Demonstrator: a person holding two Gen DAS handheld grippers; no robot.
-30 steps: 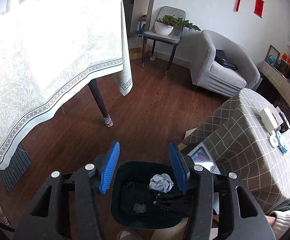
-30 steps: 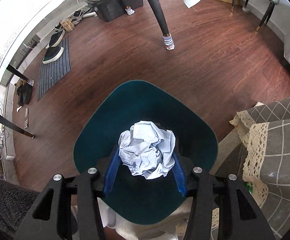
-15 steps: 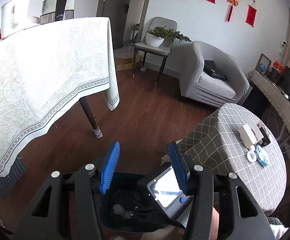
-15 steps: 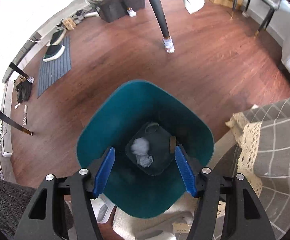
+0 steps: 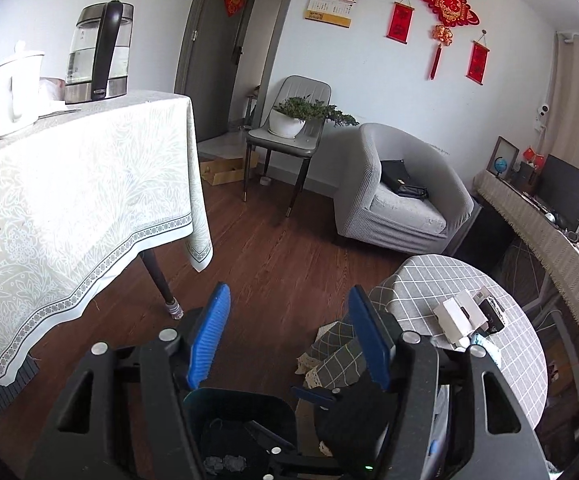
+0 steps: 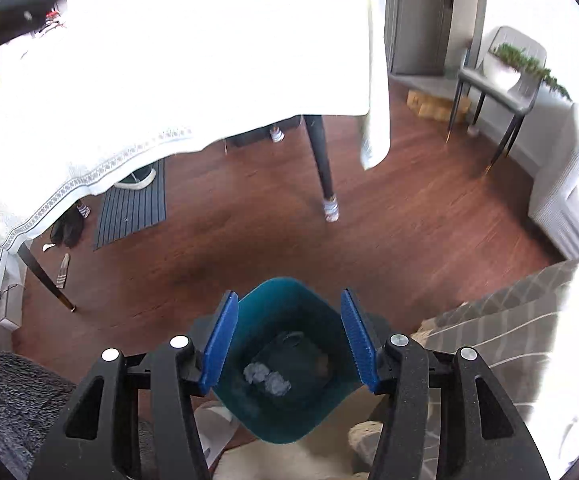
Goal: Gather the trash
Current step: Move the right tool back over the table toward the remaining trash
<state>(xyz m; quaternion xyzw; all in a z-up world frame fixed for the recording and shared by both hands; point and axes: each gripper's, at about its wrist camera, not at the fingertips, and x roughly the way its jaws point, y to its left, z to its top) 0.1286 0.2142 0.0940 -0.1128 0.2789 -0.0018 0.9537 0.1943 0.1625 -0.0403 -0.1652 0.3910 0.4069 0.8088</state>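
My right claw (image 6: pixel 287 334) hung above the teal bin (image 6: pixel 289 420), jaws closing on nothing; crumpled paper (image 6: pixel 265 378) lay inside. My left claw (image 5: pixel 289 336) was opening, empty.

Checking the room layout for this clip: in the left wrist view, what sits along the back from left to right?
White jug → glass kettle → grey door → dining chair with potted plant → grey armchair → globe.

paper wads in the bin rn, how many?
2. Both lie on the bin floor, side by side: one wad left, the other wad just right of it. More may be hidden behind the near wall.
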